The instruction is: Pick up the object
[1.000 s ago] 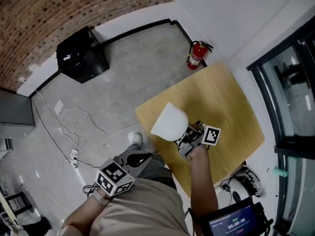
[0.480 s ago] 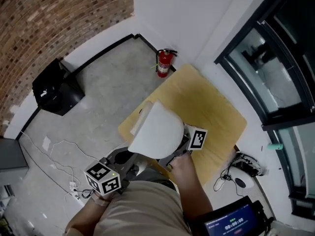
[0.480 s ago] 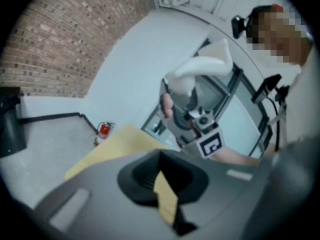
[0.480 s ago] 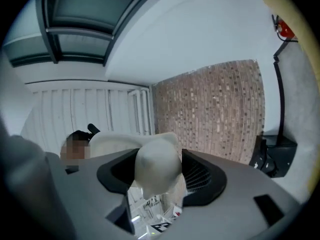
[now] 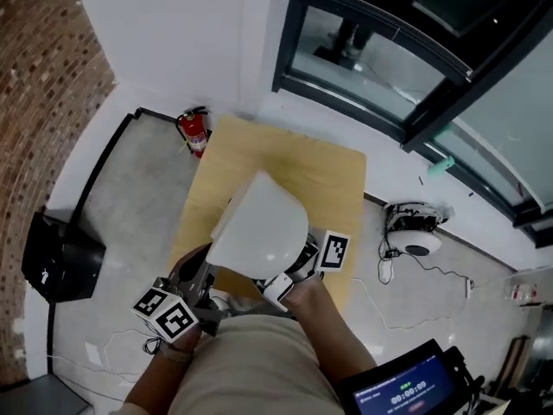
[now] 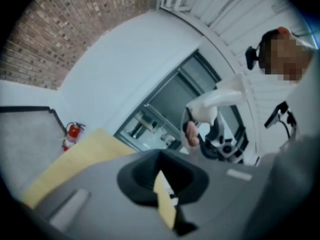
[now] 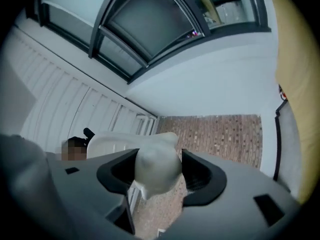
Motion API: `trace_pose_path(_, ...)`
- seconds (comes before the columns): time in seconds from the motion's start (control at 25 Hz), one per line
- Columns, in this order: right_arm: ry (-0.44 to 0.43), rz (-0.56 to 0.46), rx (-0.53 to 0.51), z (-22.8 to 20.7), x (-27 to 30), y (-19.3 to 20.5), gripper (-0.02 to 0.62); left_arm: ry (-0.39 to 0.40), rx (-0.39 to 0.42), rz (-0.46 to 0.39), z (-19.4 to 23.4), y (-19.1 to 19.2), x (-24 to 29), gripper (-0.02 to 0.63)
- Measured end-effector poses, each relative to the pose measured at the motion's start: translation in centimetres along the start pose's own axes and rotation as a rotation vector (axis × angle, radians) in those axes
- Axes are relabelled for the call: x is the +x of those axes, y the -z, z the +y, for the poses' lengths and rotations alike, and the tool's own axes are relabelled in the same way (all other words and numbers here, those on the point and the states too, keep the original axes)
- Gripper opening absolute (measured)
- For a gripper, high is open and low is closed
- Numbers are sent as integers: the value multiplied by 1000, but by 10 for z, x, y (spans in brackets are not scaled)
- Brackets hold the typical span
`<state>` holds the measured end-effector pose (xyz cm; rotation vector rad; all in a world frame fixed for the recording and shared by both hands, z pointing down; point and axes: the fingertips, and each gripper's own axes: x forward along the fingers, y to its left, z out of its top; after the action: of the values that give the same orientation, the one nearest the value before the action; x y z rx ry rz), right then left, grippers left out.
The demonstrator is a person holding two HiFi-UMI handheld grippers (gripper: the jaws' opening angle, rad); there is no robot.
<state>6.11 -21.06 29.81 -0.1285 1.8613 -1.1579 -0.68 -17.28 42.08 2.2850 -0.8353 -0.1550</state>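
White, dome-shaped object [image 5: 257, 230] hangs above the wooden counter [image 5: 320, 171], long axis toward 11 o'clock, pinched at its 4 o'clock end by the right gripper [image 5: 289, 279]; the left gripper [image 5: 197, 271], at 8 o'clock, has its jaws together on nothing.

The white object [image 5: 259, 232] has come up off the table [image 5: 294, 158]. 1 second ago it sat low on the wood beside the right gripper [image 5: 294, 271]; now it rides high in that gripper's jaws and fills far more of the head view. The left gripper [image 5: 186, 292] has moved from well off the table's near left up to its near edge. The head view has swung round, so the brick wall [image 5: 43, 76] now lies at the left and the windows [image 5: 389, 50] at the far side.
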Motion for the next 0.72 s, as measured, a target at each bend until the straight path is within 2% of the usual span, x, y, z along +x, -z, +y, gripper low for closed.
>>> trace_pose_path(0.2,95,-141,-139,20,-47,-29,261,125,49,80,-33,10,33,-12)
trace_pose_path(0.36,131,-243,-202,33,-76,-43,261,174,79,104,-49,13,44,-12)
trace_pose_path(0.72,169,-270,-247,42,-88,-41,261,201,79,143,-60,24,52,-12)
